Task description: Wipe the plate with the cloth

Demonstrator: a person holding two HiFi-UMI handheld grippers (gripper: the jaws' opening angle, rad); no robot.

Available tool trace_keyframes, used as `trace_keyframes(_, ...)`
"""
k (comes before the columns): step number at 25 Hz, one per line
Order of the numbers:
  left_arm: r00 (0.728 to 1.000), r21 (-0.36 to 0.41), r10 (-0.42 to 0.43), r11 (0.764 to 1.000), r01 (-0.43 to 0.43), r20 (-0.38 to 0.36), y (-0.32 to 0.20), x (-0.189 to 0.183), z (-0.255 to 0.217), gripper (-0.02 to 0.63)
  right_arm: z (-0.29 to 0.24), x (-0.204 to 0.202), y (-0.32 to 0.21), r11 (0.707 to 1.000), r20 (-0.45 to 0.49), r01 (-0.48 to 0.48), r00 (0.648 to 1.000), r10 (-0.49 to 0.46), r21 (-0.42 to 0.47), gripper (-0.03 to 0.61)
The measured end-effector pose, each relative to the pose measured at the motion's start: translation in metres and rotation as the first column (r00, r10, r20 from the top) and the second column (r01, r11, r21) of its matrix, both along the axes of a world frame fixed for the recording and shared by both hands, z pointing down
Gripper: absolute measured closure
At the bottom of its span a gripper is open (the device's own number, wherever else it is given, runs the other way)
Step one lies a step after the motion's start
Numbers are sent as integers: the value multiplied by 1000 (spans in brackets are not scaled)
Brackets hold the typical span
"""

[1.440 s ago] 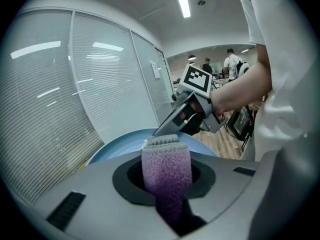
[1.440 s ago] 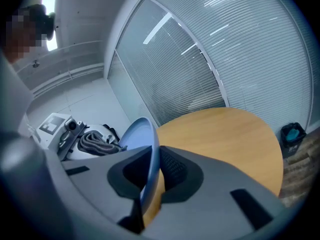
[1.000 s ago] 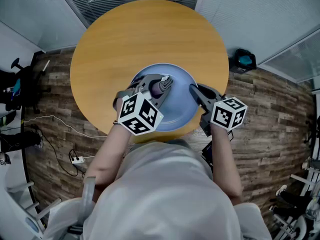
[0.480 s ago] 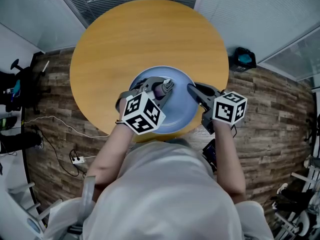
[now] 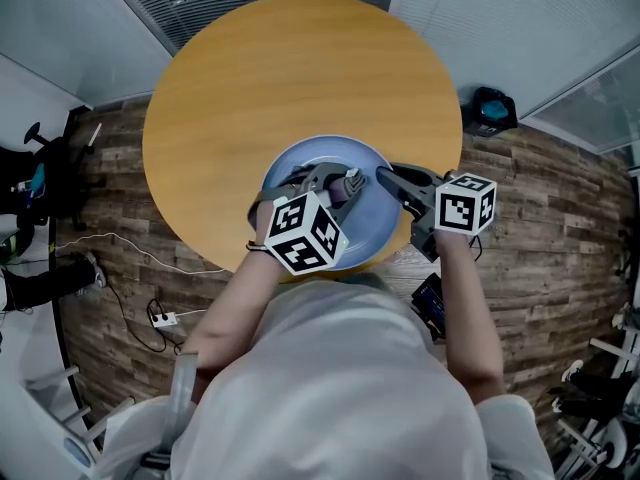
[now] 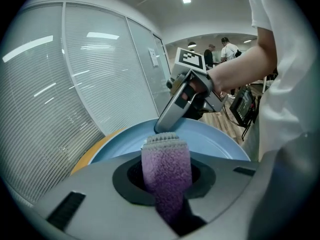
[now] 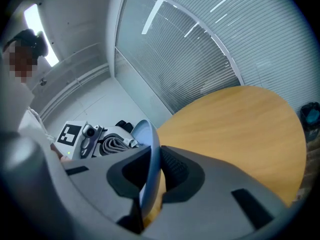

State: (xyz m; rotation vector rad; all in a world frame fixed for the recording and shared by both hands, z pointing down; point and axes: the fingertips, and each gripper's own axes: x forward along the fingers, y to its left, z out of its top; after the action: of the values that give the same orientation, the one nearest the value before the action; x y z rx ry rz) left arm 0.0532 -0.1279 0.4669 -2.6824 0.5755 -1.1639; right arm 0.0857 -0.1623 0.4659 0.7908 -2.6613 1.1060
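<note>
A light blue plate (image 5: 300,160) lies at the near edge of the round wooden table (image 5: 300,68). My left gripper (image 5: 346,183) is shut on a folded purple cloth (image 5: 336,192) and holds it over the plate's middle. In the left gripper view the cloth (image 6: 166,166) sticks out between the jaws above the plate (image 6: 212,140). My right gripper (image 5: 385,176) grips the plate's right rim. In the right gripper view the rim (image 7: 150,149) stands on edge between the pads, which still touch it while the jaws are opening slightly.
A black bag with a teal item (image 5: 490,113) sits on the wood floor right of the table. White cables and a power strip (image 5: 155,318) lie on the floor at left, by a black chair (image 5: 30,183). Glass walls with blinds stand behind the table.
My left gripper has carried the cloth to the right and toward me across the plate. The right gripper has barely shifted on the rim.
</note>
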Motion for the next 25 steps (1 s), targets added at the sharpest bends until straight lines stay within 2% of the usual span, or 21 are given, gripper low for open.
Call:
trace_keyframes(18, 989, -41, 146, 989, -145, 13, 38, 38, 11, 537, -1, 4, -9, 999, 50, -27, 998, 28, -28, 529)
trace_keyframes(25, 993, -44, 113, 993, -113, 11, 31, 30, 12, 537, -1, -1, -4, 999, 50, -5, 999, 7, -33, 528)
